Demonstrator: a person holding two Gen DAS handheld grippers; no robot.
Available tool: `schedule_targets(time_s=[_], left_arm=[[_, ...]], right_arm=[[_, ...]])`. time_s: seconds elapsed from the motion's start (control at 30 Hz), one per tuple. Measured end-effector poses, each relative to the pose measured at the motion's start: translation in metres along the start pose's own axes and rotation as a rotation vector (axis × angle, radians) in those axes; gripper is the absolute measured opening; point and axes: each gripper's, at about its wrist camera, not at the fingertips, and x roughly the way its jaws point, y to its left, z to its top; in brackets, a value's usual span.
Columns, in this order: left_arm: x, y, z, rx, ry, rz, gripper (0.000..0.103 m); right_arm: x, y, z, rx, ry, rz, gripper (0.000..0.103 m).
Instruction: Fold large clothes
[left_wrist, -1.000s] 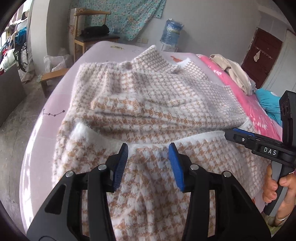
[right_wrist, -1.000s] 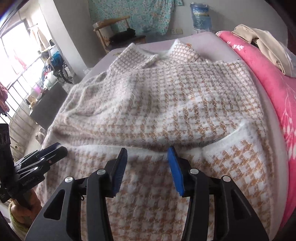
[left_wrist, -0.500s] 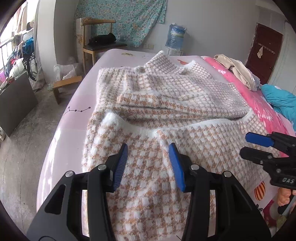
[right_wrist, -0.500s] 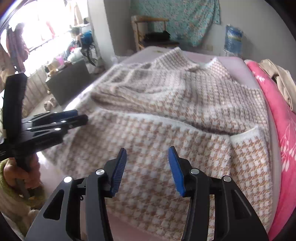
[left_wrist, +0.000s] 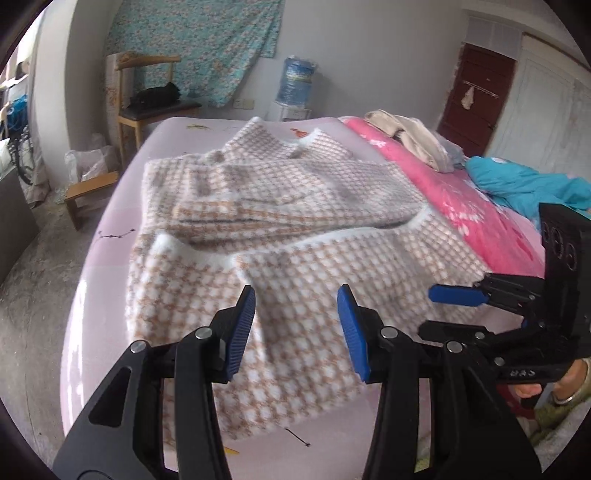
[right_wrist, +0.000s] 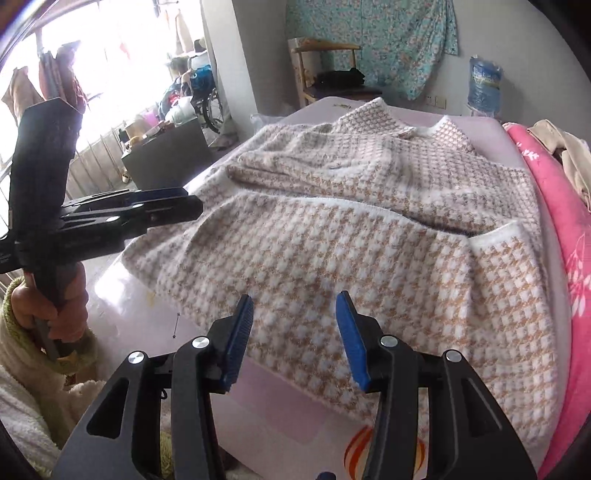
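Now you are hovering both grippers, left gripper (left_wrist: 296, 325) and right gripper (right_wrist: 294, 332), jaws spread and empty, just short of the fuzzy brown-and-white houndstooth garment (left_wrist: 280, 236) lying lengthwise ahead on the pink-sheeted bed (left_wrist: 110, 236), its near hem closest.

A pale pink bed sheet (left_wrist: 110, 258) covers the bed, with a bright pink flowered blanket (left_wrist: 454, 206) along its far side carrying a heap of beige clothing (left_wrist: 410, 136) and a crumpled turquoise cloth (left_wrist: 524, 184). Against the back wall hangs a teal flowered fabric (left_wrist: 207, 44), beside a blue water-cooler bottle (left_wrist: 297, 83). A wooden chair (left_wrist: 147, 96) with a black bundle (left_wrist: 157, 96) on its seat stands below the fabric, and a dark red door (left_wrist: 476, 85) shows at the right.
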Motion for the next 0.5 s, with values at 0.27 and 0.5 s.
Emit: schedule_targets(time_s=[0.27, 0.5], left_arm=[[0.051, -0.03, -0.03, 0.026, 0.172, 0.094, 0.048], [0.061, -0.035, -0.028, -0.019, 0.207, 0.16, 0.053]], right_arm=[[0.001, -0.007, -0.015, -0.006, 0.016, -0.112, 0.046], [0.001, -0.056, -0.037, 0.12, 0.07, -0.184, 0.046]])
